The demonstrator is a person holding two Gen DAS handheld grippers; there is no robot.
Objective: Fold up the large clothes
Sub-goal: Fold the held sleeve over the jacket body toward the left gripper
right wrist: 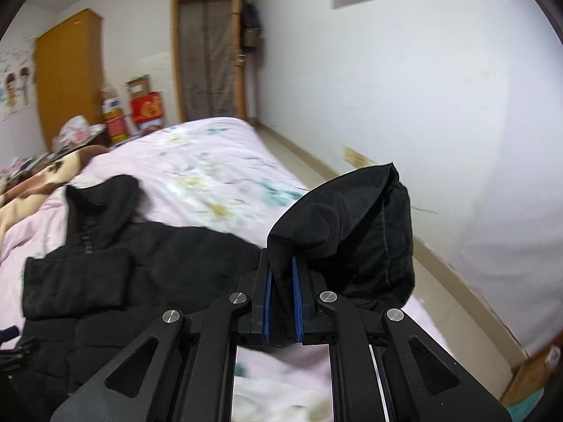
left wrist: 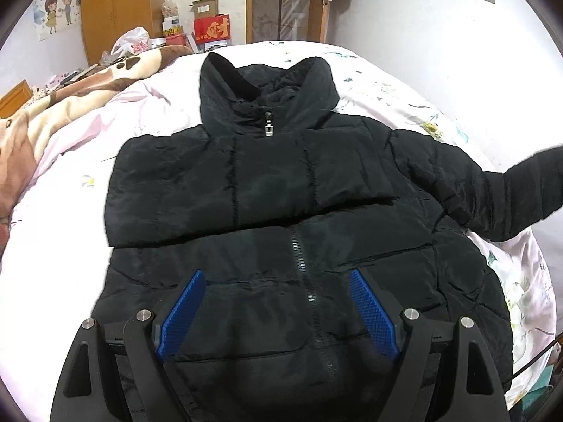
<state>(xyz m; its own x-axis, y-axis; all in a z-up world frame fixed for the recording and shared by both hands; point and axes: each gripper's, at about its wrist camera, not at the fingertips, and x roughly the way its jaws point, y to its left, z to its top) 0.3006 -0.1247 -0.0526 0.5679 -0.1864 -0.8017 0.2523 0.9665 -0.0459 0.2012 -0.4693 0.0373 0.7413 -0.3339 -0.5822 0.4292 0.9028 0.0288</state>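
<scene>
Your right gripper is clenched on the cuff of the right sleeve, which stands lifted in the lower middle of the right wrist view, off the pink floral quilt. The black padded jacket lies zipped and face up across the centre of the left wrist view, collar toward the top of the frame, with the other sleeve already laid across the chest. Your left gripper hangs released over the hem at lower centre, its blue pads spread wide and holding nothing. To do this fold well, I would carry the cuff across the chest so it lands flat on the first sleeve, keeping the fabric taut enough not to bunch at the shoulder, and use the free gripper to pin the body if it drags. As for containers, the cardboard box and red box at upper centre are too far off to show their contents.
</scene>
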